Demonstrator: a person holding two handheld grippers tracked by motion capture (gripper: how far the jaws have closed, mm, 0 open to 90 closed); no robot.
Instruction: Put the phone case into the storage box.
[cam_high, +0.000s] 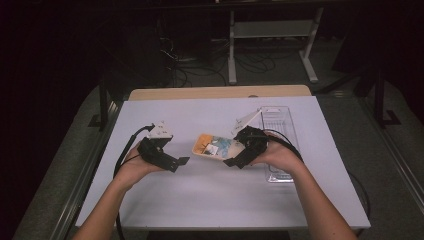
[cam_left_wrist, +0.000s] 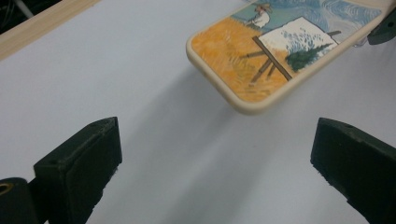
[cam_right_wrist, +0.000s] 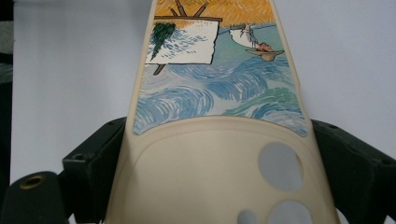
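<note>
Phone case (cam_high: 213, 146), painted, hangs above the white table (cam_high: 210, 190), pinched across its camera end by my right gripper (cam_high: 235, 159). Left gripper (cam_high: 181, 161) gapes empty just beside. I'd close it squarely on the free orange end before releasing; clear tray (cam_high: 278, 119) waits behind.

A cream phone case (cam_high: 212, 146) printed with a painted scene of an orange field, an easel and blue swirls. It is held above the white table, back face up, apparently tilted, camera cutouts at the gripped end.
</note>
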